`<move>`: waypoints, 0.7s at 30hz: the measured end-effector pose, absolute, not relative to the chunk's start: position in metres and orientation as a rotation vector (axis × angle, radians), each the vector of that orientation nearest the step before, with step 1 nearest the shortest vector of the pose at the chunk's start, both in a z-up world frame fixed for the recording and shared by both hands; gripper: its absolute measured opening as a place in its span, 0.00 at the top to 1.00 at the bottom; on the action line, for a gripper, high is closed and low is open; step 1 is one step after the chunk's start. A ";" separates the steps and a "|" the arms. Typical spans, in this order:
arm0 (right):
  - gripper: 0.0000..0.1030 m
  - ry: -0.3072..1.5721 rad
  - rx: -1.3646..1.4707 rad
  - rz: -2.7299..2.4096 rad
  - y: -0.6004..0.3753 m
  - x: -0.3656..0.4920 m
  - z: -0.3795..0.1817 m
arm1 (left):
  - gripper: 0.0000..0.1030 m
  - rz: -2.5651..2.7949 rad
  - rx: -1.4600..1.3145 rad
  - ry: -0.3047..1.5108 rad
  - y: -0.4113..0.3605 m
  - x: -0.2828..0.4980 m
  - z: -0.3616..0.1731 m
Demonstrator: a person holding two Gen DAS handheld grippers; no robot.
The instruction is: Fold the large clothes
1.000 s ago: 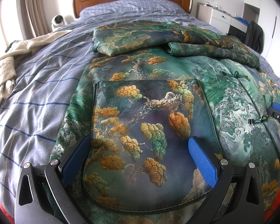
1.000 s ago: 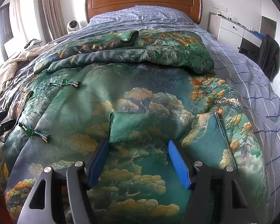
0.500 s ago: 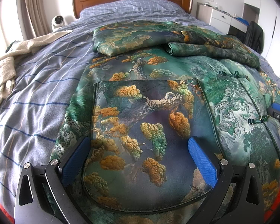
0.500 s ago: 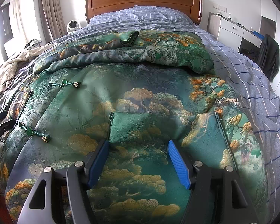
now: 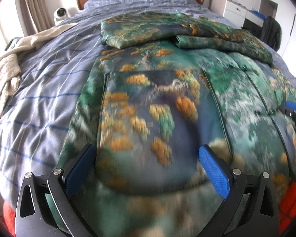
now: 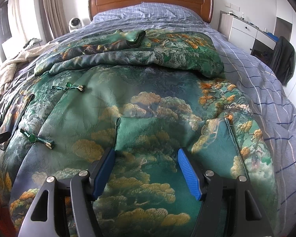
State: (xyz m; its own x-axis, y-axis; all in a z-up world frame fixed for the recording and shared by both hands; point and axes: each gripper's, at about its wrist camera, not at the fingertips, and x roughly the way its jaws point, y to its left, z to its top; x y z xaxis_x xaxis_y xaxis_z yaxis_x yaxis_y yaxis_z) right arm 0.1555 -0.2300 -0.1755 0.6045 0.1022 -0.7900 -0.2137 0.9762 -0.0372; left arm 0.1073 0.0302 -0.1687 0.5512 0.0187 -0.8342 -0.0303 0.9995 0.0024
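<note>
Currently both tools spread, pinching nothing: left tool [image 5: 146,165] and right tool [image 6: 146,169] over green brocade garment [image 6: 148,102] on bed [image 6: 266,90].

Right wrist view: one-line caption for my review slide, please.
Right gripper, jaws open, poised over a green brocade garment with knotted frog fastenings, spread on a blue checked bed.

A bed [image 6: 266,90] in blue checked bedding is carrying a green brocade garment [image 6: 148,102] — cream blanket [image 6: 6,73] lying at nine o'clock.
</note>
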 end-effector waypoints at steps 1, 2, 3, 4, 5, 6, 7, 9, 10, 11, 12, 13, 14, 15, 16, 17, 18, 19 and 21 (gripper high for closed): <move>0.34 0.915 -0.137 0.179 -0.230 0.155 -0.173 | 0.01 0.025 -0.011 0.998 0.030 0.101 -0.168; 0.34 0.925 -0.137 0.174 -0.231 0.153 -0.171 | 0.01 0.015 -0.016 1.012 0.030 0.096 -0.167; 0.34 0.933 -0.135 0.169 -0.231 0.151 -0.169 | 0.01 -0.002 -0.022 1.035 0.029 0.090 -0.167; 0.34 0.941 -0.132 0.164 -0.232 0.150 -0.167 | 0.01 -0.012 -0.021 1.056 0.028 0.084 -0.167; 0.34 0.950 -0.128 0.160 -0.233 0.147 -0.165 | 0.01 -0.015 -0.010 1.070 0.027 0.077 -0.166; 0.34 0.959 -0.123 0.154 -0.234 0.144 -0.162 | 0.01 -0.017 0.002 1.077 0.024 0.071 -0.164; 0.34 0.968 -0.118 0.152 -0.235 0.140 -0.160 | 0.01 -0.027 0.015 1.082 0.022 0.062 -0.161; 0.34 0.982 -0.108 0.148 -0.238 0.132 -0.153 | 0.01 -0.050 0.017 1.087 0.017 0.050 -0.155; 0.34 0.984 -0.094 0.150 -0.240 0.127 -0.148 | 0.01 -0.060 0.009 1.087 0.017 0.045 -0.151; 0.34 0.982 -0.078 0.154 -0.242 0.123 -0.144 | 0.01 -0.067 0.001 1.086 0.016 0.041 -0.148; 0.34 0.975 -0.060 0.155 -0.245 0.119 -0.139 | 0.01 -0.071 -0.009 1.083 0.016 0.038 -0.144; 0.34 0.966 -0.043 0.154 -0.248 0.115 -0.134 | 0.01 -0.072 -0.017 1.081 0.016 0.037 -0.141; 0.34 0.957 -0.029 0.148 -0.252 0.112 -0.130 | 0.01 -0.070 -0.027 1.078 0.017 0.037 -0.138; 0.34 0.953 -0.022 0.143 -0.254 0.111 -0.127 | 0.01 -0.070 -0.037 1.077 0.019 0.038 -0.136; 0.34 0.952 -0.012 0.135 -0.257 0.110 -0.125 | 0.01 -0.069 -0.047 1.075 0.020 0.040 -0.134; 0.34 0.955 -0.004 0.131 -0.259 0.111 -0.125 | 0.01 -0.065 -0.059 1.073 0.022 0.043 -0.133; 0.34 0.958 0.006 0.125 -0.261 0.111 -0.125 | 0.01 -0.061 -0.068 1.073 0.024 0.046 -0.132; 0.34 0.962 0.020 0.116 -0.264 0.113 -0.126 | 0.01 -0.057 -0.081 1.076 0.025 0.050 -0.131; 0.34 0.971 0.045 0.108 -0.266 0.115 -0.127 | 0.01 -0.057 -0.097 1.078 0.028 0.053 -0.128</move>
